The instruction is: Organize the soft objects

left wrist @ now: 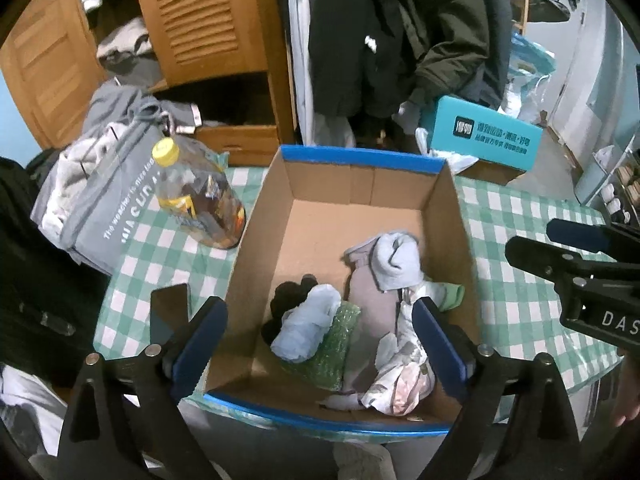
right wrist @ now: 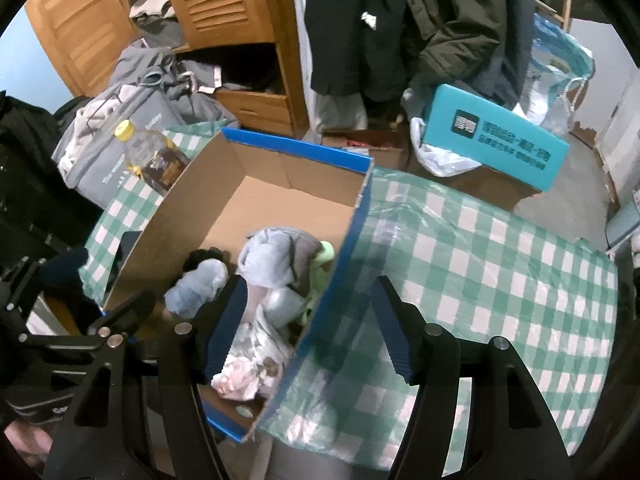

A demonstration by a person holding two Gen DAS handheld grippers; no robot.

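Observation:
An open cardboard box with blue rims (left wrist: pixel 362 160) (right wrist: pixel 296 148) stands on the green-checked tablecloth. Inside lie soft things: a grey rolled sock (left wrist: pixel 396 260) (right wrist: pixel 272 256), a pale blue bundle (left wrist: pixel 306 328) (right wrist: pixel 196 288), a black item (left wrist: pixel 290 296), green bubble wrap (left wrist: pixel 330 354), a patterned white cloth (left wrist: pixel 400 380) (right wrist: pixel 256 356) and a light green piece (left wrist: pixel 450 294) (right wrist: pixel 326 254). My left gripper (left wrist: pixel 320 344) is open and empty above the box's near end. My right gripper (right wrist: pixel 308 328) is open and empty, straddling the box's right wall; it shows at the right of the left view (left wrist: pixel 560 264).
A plastic bottle with a yellow cap (left wrist: pixel 192 196) (right wrist: pixel 154 158) lies left of the box, beside a grey bag of clothes (left wrist: pixel 100 184). A teal box (left wrist: pixel 486 138) (right wrist: pixel 492 142) sits behind the table. Wooden wardrobe (left wrist: pixel 208 20) and hanging dark coats (left wrist: pixel 384 32) stand behind.

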